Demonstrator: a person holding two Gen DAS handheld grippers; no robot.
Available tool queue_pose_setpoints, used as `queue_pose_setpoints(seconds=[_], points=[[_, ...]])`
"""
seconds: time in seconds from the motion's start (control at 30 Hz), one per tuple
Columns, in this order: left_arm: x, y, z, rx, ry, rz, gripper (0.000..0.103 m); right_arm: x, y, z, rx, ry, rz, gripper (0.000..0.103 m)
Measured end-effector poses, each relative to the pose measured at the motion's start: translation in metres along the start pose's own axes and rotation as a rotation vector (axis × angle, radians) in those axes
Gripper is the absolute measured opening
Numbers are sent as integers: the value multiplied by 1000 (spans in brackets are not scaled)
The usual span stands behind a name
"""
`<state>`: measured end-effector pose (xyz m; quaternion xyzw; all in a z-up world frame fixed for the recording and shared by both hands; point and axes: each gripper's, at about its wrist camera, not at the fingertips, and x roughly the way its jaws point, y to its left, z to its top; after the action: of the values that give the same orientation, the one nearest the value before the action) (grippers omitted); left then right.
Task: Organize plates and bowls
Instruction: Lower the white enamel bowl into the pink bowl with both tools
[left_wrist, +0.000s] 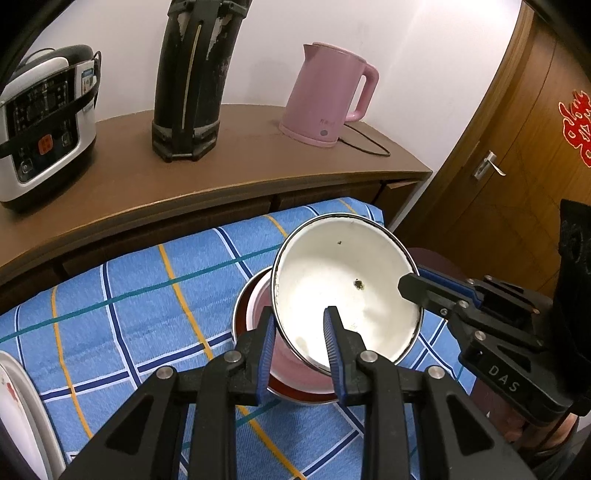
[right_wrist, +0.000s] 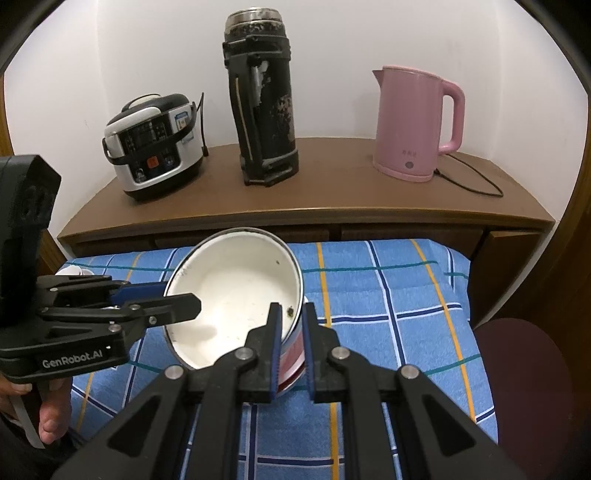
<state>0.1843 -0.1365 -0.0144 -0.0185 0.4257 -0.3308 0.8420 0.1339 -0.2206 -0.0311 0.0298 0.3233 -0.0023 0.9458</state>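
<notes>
bowl: white enamel bowl with a dark metal rim (left_wrist: 347, 291) is tilting up toward my cameras; inside is chipped, with a dark rust spot and small specks
bowl place: I'm holding it over the blue plaid cloth (left_wrist: 147, 288), its low edge sitting in a second bowl
second bowl: pink-and-red bowl with a steel rim (left_wrist: 255, 306) is lying on the cloth under the white one
left gripper (left_wrist: 301, 325): fingers are clamping the white bowl's near rim, one inside, one outside
right gripper (right_wrist: 291, 321): fingers are pinching the opposite rim, nearly closed on the thin wall
plate: white plate (left_wrist: 18, 406) is showing at the cloth's left edge
background: rice cooker, black flask, pink kettle are standing on the brown cabinet (right_wrist: 332, 199)
</notes>
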Motion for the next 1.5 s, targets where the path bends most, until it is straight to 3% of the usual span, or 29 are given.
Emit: queue_pose_setpoints(seconds=[1.5], points=[[14,2,-1,-5,82,-3,29,20,-1,-9,0,74,-6,12]])
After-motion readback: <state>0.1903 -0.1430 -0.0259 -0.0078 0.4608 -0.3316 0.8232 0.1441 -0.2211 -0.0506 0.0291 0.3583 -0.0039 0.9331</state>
